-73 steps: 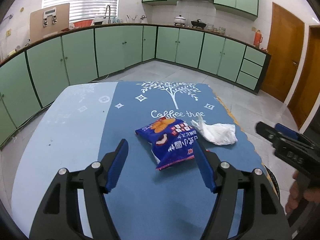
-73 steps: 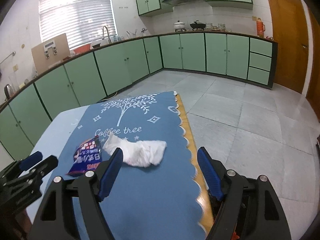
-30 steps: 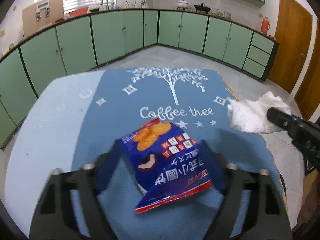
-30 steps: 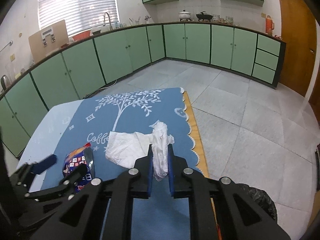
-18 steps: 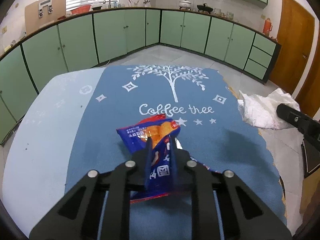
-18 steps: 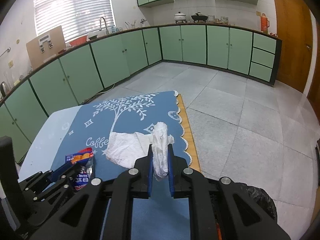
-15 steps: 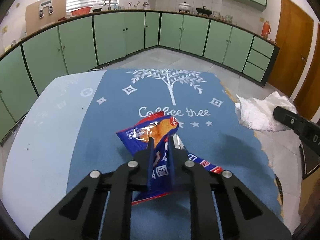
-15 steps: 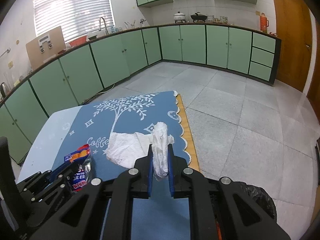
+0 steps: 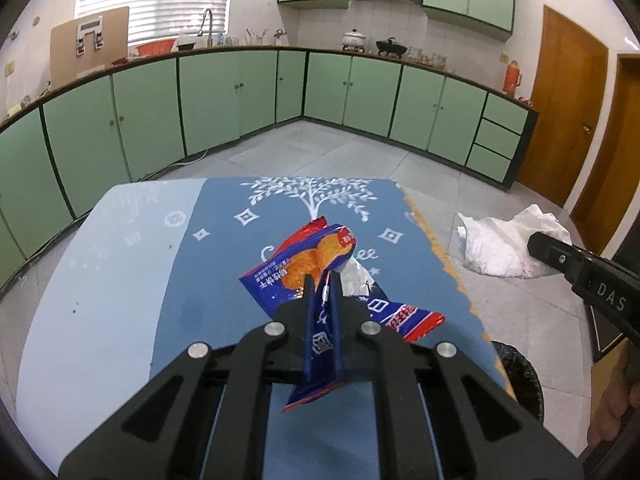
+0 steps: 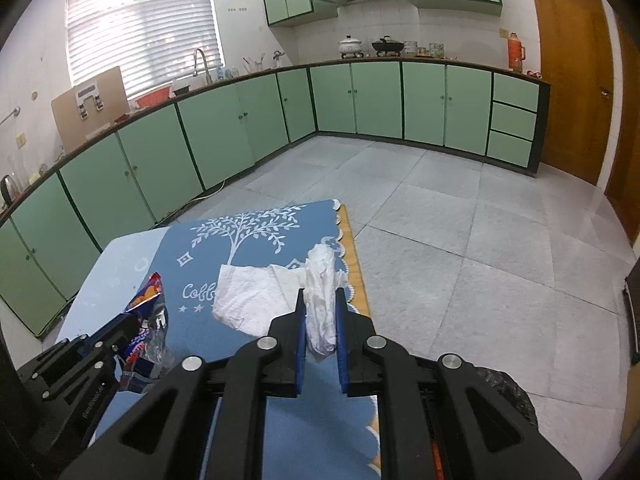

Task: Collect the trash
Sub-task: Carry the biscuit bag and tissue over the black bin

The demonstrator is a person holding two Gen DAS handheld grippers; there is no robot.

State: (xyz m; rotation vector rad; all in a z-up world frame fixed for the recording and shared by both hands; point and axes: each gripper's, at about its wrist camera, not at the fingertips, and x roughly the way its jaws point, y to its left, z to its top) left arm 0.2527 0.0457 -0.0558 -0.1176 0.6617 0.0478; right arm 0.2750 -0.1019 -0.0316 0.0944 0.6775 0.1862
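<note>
My left gripper [image 9: 322, 280] is shut on a blue and red snack wrapper [image 9: 308, 260] and holds it above the blue "Coffee tree" cloth [image 9: 240, 264]. The wrapper also shows at the left of the right wrist view [image 10: 146, 320]. My right gripper [image 10: 320, 294] is shut on a crumpled white tissue [image 10: 256, 292] and holds it up near the cloth's right edge. In the left wrist view the tissue [image 9: 504, 246] hangs beyond the table's right edge, pinched by the right gripper's fingers [image 9: 560, 252].
A black-lined trash bin sits on the floor by the table's right side [image 9: 520, 376], also seen low in the right wrist view [image 10: 508, 396]. Green kitchen cabinets [image 9: 360, 96] ring the tiled floor. Wooden doors [image 9: 576, 112] stand at the right.
Both grippers closed on their items and lifted them. The left has raised the wrapper higher off the cloth; the right has carried the tissue rightward, past the table edge.
</note>
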